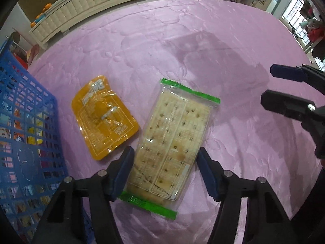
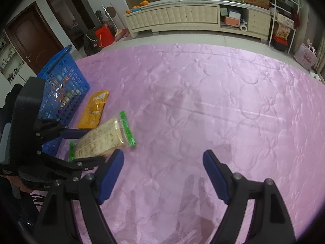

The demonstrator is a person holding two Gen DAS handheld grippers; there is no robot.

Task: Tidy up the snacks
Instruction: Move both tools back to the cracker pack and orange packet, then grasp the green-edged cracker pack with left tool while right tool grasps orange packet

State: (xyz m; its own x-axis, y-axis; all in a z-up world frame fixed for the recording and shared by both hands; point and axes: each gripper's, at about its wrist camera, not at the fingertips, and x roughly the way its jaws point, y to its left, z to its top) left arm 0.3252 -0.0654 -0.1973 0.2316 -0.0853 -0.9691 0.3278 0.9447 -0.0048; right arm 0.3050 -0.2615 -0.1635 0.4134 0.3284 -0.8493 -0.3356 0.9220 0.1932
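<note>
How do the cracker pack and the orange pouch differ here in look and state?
The cracker pack is clear with green sealed ends and shows pale crackers; the orange pouch is orange all over with white print. The pack is longer and thicker; the pouch is flat and crinkled. The pack sits between the fingers of the left hand-held gripper; the pouch lies free beside it, nearer the blue basket. Both are outside the basket.
</note>
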